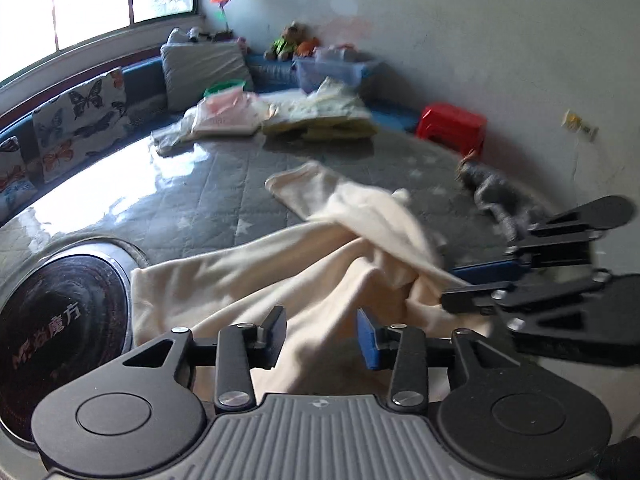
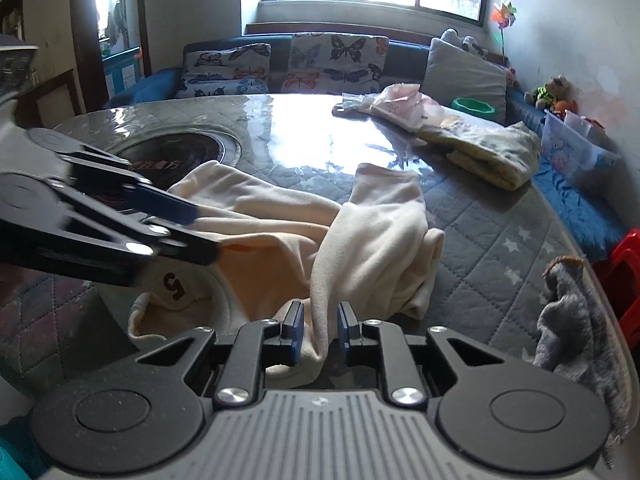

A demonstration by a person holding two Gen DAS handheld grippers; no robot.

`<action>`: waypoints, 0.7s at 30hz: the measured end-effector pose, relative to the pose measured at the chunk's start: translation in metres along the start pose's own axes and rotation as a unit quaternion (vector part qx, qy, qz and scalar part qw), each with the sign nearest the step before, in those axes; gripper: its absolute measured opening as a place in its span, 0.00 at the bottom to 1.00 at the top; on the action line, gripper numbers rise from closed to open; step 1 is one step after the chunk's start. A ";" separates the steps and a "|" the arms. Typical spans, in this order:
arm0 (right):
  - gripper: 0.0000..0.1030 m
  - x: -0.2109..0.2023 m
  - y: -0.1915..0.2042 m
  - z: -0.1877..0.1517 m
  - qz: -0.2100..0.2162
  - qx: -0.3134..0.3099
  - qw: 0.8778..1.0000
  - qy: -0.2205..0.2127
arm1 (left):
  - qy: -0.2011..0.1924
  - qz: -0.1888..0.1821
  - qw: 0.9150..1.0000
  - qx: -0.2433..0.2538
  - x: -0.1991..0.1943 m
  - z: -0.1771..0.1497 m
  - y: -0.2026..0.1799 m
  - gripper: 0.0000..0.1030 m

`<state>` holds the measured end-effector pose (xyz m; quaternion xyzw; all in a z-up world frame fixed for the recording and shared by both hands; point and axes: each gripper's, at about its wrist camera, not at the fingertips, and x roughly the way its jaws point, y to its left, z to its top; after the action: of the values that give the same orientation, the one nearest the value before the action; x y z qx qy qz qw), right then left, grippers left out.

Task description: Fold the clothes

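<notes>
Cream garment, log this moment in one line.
cream garment bunched on table | right gripper pinching a fold | left gripper open over cloth

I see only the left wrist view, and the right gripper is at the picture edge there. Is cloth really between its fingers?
Observer: Yes. In the right wrist view a fold of the cream garment hangs between the right gripper pads. I cannot tell whether they press it.
Operator: Where is the collar? I do not find it.
Observer: In that view it lies just below the left gripper, and a printed 5 shows inside it.
</notes>
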<state>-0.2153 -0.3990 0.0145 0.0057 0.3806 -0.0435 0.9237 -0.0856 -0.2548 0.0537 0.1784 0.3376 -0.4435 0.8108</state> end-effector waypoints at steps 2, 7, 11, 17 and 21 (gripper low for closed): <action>0.16 0.003 0.000 -0.002 0.000 0.001 1.000 0.003 | 0.005 -0.002 1.000 -0.008 0.009 0.000 0.001 0.39; 0.17 0.009 -0.001 -0.003 -0.002 0.006 1.000 0.005 | -0.002 0.004 1.000 -0.031 0.010 -0.003 0.016 0.08; 0.16 0.014 0.002 0.000 -0.009 -0.006 1.000 -0.003 | -0.016 0.017 0.998 -0.064 -0.002 -0.004 0.033 0.04; 0.11 0.006 0.005 0.004 -0.014 -0.014 0.999 -0.028 | -0.054 0.052 0.990 -0.117 -0.042 -0.012 0.068 0.03; 0.11 0.001 0.006 0.006 -0.014 -0.022 0.999 -0.027 | -0.070 0.080 0.984 -0.146 -0.069 -0.026 0.090 0.03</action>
<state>-0.2101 -0.3934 0.0180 -0.0216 0.3563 -0.0482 0.9329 -0.0464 -0.1494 0.0826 0.0532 0.3262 -0.3345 0.8825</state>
